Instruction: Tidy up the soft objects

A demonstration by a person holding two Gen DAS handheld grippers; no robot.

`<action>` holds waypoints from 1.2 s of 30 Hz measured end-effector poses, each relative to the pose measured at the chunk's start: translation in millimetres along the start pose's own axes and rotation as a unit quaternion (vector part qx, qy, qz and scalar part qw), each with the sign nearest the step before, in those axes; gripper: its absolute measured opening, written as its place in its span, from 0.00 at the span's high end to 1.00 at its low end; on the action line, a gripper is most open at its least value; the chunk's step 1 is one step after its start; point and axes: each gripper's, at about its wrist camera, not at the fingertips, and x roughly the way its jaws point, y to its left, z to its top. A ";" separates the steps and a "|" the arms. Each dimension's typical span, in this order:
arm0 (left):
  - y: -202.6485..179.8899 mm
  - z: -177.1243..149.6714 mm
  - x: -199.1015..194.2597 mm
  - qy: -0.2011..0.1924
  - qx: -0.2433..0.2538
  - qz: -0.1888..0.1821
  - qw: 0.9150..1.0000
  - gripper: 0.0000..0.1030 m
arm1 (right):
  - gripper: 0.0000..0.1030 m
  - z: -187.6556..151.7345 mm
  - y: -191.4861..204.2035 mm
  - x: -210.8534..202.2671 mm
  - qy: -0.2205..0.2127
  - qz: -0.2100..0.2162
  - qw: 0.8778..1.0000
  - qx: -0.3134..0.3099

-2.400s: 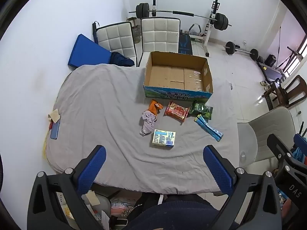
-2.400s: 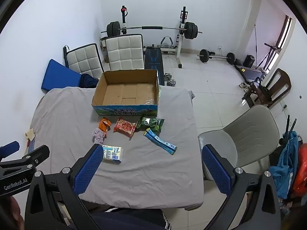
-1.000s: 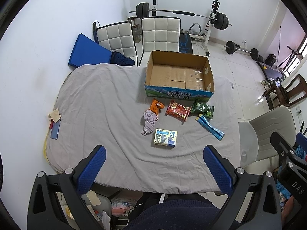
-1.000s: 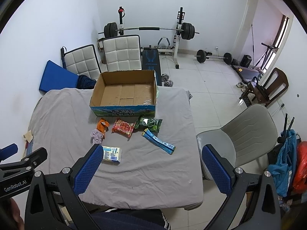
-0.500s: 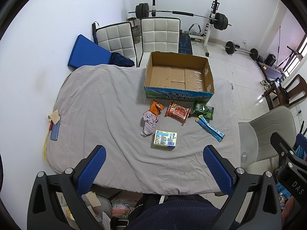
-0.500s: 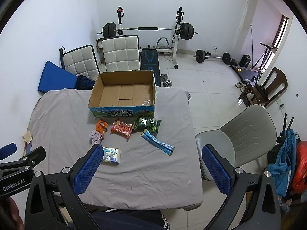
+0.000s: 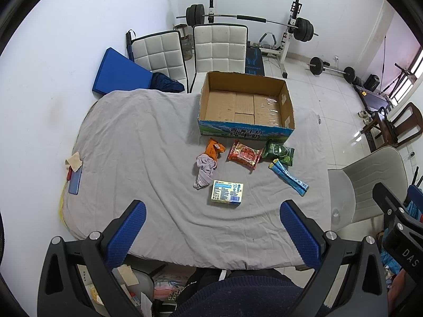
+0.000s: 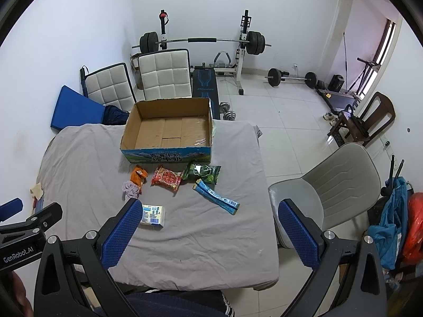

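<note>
Held high and near with both blue-padded grippers, left (image 7: 212, 233) and right (image 8: 208, 233), wide and empty, surveying packets before open brown cardboard box (image 7: 246, 105).

You get bright, even daylight in both views, coming from the window (image 8: 384, 45) at far right. Shadows are soft. Glare shines on the floor tiles (image 7: 355, 138). Focus is sharp; fisheye bending curves the walls, and black vignette fills the corners.

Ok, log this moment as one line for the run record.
stage: before first pick | left gripper: open, empty | right gripper: open, empty | cardboard box: empty | snack packets, cloth: loose on sheet
</note>
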 end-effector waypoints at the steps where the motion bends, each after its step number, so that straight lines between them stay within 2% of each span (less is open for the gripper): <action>1: -0.1 0.3 0.0 0.001 0.000 0.000 1.000 0.00 | 0.00 0.5 -0.6 1.1 0.002 0.000 1.000 0.000; 21: -3.1 0.8 2.6 0.001 0.001 -0.003 1.000 0.00 | 0.00 6.1 4.4 5.4 0.005 0.001 1.000 -0.002; 25: -7.5 0.5 16.3 0.012 -0.007 -0.012 1.000 0.00 | 0.00 7.7 2.2 16.7 0.016 0.004 1.000 -0.001; 29: -3.5 13.0 52.5 0.034 -0.034 -0.020 0.999 0.00 | 0.00 11.0 -5.2 47.3 0.034 0.003 0.999 -0.001; 31: 0.8 18.7 78.8 0.052 -0.054 -0.026 0.997 0.00 | 0.00 14.8 -13.2 76.3 0.048 0.001 0.999 0.000; 36: 10.2 28.1 172.7 0.121 -0.090 -0.014 0.988 0.00 | 0.00 25.8 -27.4 153.7 0.084 -0.003 0.996 -0.012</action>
